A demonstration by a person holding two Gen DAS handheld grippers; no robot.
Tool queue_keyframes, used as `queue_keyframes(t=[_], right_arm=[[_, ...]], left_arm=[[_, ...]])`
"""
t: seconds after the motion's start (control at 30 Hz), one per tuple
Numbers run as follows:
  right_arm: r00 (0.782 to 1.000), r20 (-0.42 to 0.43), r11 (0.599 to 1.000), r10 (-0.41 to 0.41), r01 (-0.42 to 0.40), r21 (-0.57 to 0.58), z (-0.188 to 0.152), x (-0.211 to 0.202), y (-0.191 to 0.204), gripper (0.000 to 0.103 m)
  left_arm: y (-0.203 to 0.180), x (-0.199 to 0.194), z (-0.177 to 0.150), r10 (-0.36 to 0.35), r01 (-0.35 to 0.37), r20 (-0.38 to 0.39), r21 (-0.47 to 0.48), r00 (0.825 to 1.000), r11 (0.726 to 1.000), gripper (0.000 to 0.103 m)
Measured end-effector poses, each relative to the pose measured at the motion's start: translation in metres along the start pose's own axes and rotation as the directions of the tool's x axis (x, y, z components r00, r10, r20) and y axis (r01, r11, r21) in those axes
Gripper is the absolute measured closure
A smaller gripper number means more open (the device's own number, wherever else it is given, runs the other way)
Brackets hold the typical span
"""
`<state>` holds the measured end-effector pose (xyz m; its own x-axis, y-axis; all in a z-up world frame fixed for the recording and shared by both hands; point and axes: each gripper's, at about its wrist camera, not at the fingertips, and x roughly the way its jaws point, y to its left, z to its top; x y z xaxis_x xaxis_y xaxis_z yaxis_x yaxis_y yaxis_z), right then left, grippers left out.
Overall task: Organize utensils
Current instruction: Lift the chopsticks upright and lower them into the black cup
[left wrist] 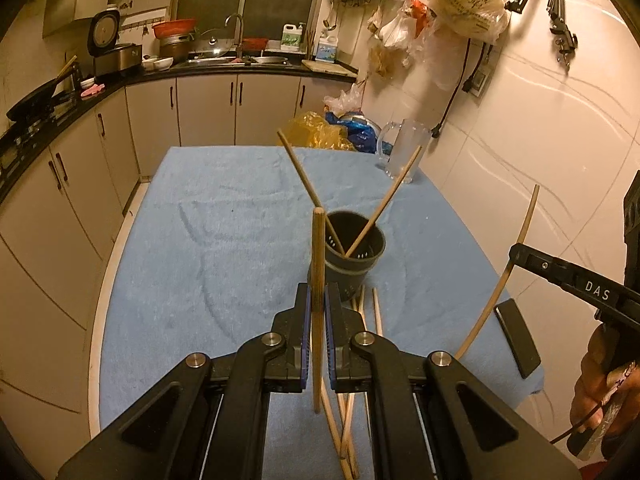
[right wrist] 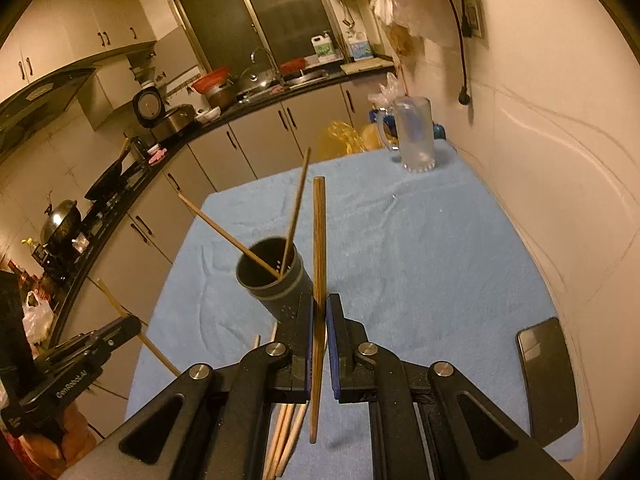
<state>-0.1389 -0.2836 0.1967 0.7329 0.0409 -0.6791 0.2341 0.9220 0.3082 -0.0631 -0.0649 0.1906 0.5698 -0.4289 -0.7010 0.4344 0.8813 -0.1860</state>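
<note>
My left gripper is shut on a light wooden chopstick that stands nearly upright between the blue pads. Just beyond it, a dark utensil cup on the blue cloth holds two chopsticks that lean apart. My right gripper is shut on a darker chopstick, also upright, with the cup close on its left. Each gripper shows in the other view: the right one at the right edge, the left one at lower left. Several loose chopsticks lie on the cloth below the grippers.
A blue cloth covers the table. A black phone lies near its right edge by the tiled wall. A clear glass mug stands at the far right corner. Kitchen cabinets and a counter run along the left and back.
</note>
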Motion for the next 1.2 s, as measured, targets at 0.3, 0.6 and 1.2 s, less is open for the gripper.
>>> queue_keyframes(t=[0.3,0.6,1.2], right_arm=[[0.998,0.032,0.999,0.053,-0.053,0.009,0.032,-0.008,0.006,0.096],[0.994,0.064,0.996,0.089,-0.090,0.007,0.060,-0.012,0.010,0.096],[0.983,0.150,0.994,0.107,-0.108,-0.001,0.119,0.003,0.032,0.096]], left_arm=[[0.000,-0.011,0.031,-0.004,0.005,0.061,-0.008,0.998,1.000,0.097],[0.004,-0.020,0.068,-0.003,0.008,0.115,-0.044,0.993,0.999,0.097],[-0.009,-0.018,0.141,-0.037,0.044,0.198,-0.036,0.980,0.998,0.097]])
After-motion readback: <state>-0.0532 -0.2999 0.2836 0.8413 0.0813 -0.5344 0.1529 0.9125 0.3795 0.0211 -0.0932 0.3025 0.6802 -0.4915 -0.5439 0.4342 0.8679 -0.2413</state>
